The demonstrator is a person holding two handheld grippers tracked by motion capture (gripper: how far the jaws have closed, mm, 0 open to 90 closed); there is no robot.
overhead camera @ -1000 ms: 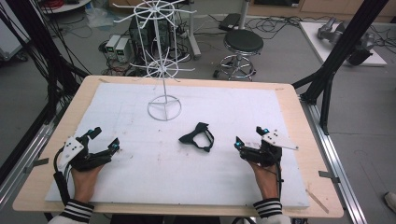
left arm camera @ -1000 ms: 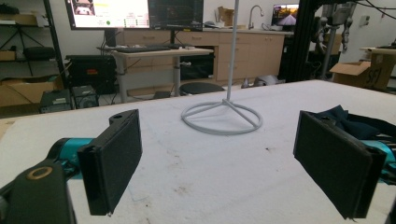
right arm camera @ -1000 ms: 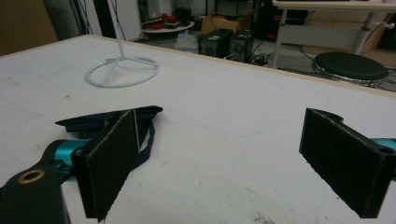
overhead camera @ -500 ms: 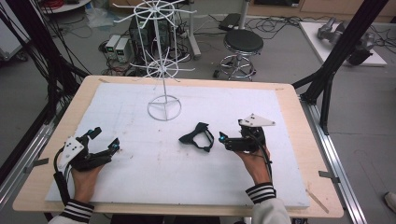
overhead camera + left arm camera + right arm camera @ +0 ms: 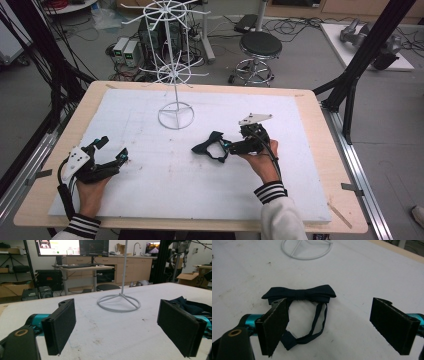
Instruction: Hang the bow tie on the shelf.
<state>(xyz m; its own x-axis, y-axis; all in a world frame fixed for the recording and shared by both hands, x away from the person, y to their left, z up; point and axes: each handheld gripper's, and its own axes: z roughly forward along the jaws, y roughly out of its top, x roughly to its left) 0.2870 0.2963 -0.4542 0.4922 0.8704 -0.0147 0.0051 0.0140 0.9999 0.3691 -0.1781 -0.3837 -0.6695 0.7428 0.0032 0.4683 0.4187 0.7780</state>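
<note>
High view: the left hand-held gripper (image 5: 114, 161) rests spread and empty near the counter's (image 5: 310, 125) left front corner, the white wire stand (image 5: 175, 116) rises toward the far edge, and mid-counter the dark bow tie (image 5: 210, 146) lies flat just before the released right hand-held gripper (image 5: 231, 147).

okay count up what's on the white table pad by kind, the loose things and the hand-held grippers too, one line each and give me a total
Bow tie, dark navy with its strap: 1
White wire rack on a ring base: 1
Hand-held grippers, the left gripper and the right gripper, both with jaws open: 2
Total: 4
</note>
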